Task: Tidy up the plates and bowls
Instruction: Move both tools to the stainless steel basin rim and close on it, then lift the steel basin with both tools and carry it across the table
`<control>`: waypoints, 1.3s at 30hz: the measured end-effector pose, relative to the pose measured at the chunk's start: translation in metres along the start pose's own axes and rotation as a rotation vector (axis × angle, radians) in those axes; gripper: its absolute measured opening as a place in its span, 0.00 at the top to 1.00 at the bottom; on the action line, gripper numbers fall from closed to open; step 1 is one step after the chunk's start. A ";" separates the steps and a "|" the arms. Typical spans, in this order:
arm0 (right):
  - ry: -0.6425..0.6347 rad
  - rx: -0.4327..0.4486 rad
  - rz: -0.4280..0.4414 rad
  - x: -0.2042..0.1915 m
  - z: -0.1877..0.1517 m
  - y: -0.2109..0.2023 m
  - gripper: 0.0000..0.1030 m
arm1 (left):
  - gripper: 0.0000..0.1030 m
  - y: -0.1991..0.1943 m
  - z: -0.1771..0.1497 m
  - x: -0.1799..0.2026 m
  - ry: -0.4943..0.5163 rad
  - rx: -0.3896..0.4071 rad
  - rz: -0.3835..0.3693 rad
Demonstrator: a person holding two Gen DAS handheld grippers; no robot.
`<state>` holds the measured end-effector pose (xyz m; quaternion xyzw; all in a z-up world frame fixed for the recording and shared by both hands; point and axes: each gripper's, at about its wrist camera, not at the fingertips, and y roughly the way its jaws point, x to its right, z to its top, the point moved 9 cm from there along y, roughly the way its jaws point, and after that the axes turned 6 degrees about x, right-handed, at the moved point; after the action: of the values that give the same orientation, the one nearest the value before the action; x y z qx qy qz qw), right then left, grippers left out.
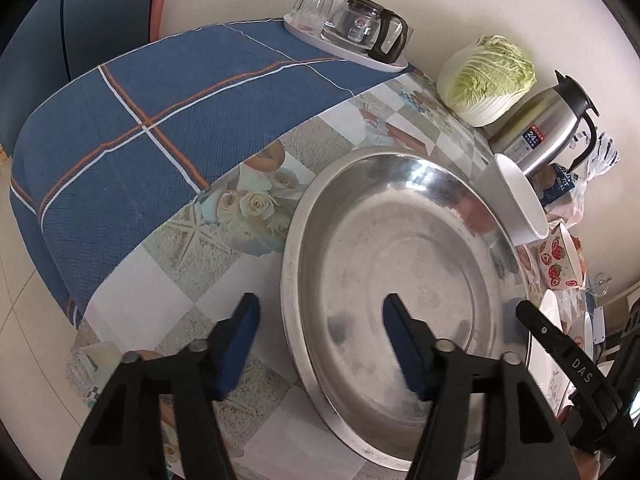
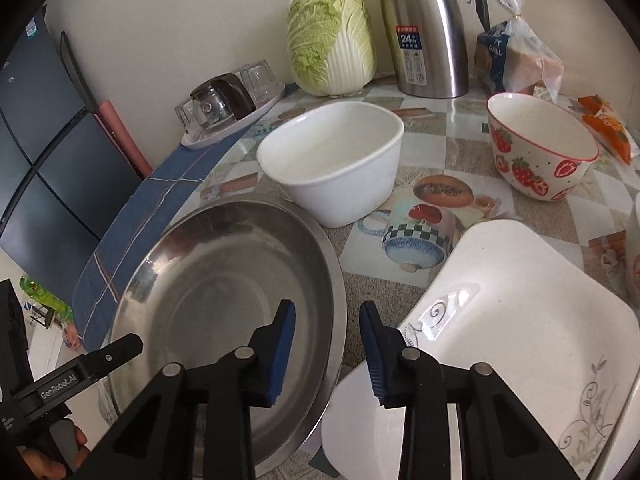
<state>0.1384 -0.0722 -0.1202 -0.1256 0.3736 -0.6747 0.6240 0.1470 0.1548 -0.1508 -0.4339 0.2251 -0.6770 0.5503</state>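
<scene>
A wide steel basin [image 1: 400, 260] lies on the patterned table. My left gripper [image 1: 320, 314] is open and straddles its near-left rim, one blue pad outside and one inside, neither touching metal. In the right wrist view the same basin [image 2: 224, 280] fills the lower left. My right gripper [image 2: 327, 318] is open across its right rim, with the pads clear of it. Behind the basin stand a white bowl [image 2: 332, 160] and a strawberry-patterned bowl [image 2: 536, 152]. A white square plate [image 2: 500, 320] with grey scrollwork lies right of the basin, on top of another white plate [image 2: 360, 420].
Along the wall stand a cabbage [image 2: 332, 40], a steel thermos [image 2: 424, 28], a bagged loaf [image 2: 516, 60] and a tray of glassware [image 2: 228, 100]. A blue checked cloth [image 1: 140, 128] covers the table's left part. The table edge drops to the floor at lower left.
</scene>
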 end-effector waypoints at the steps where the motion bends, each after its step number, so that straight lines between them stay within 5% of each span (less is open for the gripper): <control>1: -0.003 -0.006 0.001 -0.001 -0.001 0.001 0.72 | 0.48 0.001 0.000 0.000 0.001 -0.001 -0.001; 7: -0.021 -0.018 -0.023 0.000 -0.005 0.004 0.85 | 0.64 0.003 -0.001 0.003 0.028 0.010 0.008; 12: -0.047 -0.020 -0.051 -0.001 -0.005 0.002 0.85 | 0.79 0.000 0.000 -0.004 0.025 0.028 0.032; 29: -0.082 -0.006 -0.004 -0.022 -0.005 -0.025 0.85 | 0.80 -0.056 0.015 -0.002 0.081 0.135 0.097; 39: -0.041 0.114 0.024 -0.016 0.024 -0.076 0.85 | 0.80 -0.094 0.037 0.046 0.160 0.214 0.078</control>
<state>0.0996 -0.0704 -0.0483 -0.0991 0.3230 -0.6849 0.6456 0.1259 0.1459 -0.0424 -0.3084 0.2114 -0.7077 0.5995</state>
